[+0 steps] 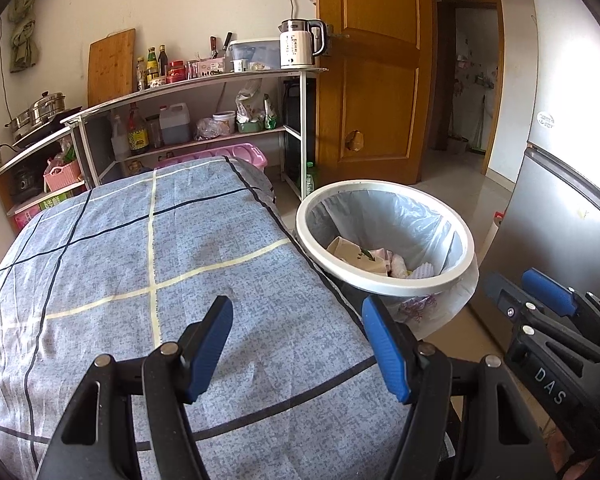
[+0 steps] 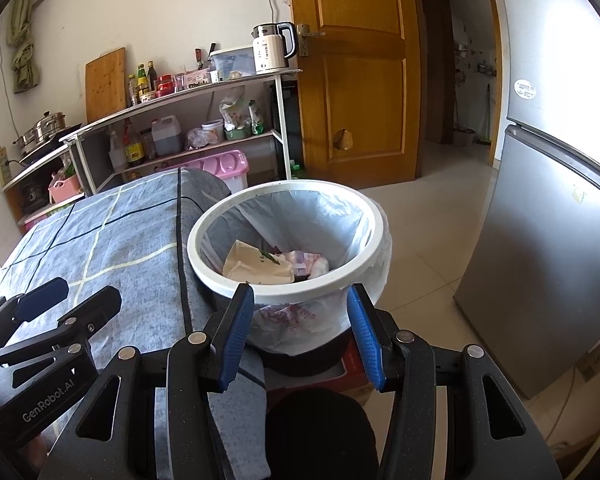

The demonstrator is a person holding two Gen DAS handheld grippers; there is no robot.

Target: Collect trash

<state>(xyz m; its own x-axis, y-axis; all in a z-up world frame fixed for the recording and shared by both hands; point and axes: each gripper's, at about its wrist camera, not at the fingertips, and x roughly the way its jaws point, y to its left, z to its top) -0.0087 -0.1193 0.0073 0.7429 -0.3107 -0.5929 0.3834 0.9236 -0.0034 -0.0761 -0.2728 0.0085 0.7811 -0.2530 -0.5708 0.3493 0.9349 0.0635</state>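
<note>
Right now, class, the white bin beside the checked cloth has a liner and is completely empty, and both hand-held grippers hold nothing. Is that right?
Not quite: the white bin is not empty. The right wrist view shows paper and wrappers inside its liner. It does stand beside the checked cloth, and the left hand-held gripper and right hand-held gripper hold nothing.

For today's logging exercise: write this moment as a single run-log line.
left gripper: open, empty, over blue checked cloth | right gripper: open, empty, before trash bin | bin: lined, holds trash
</note>
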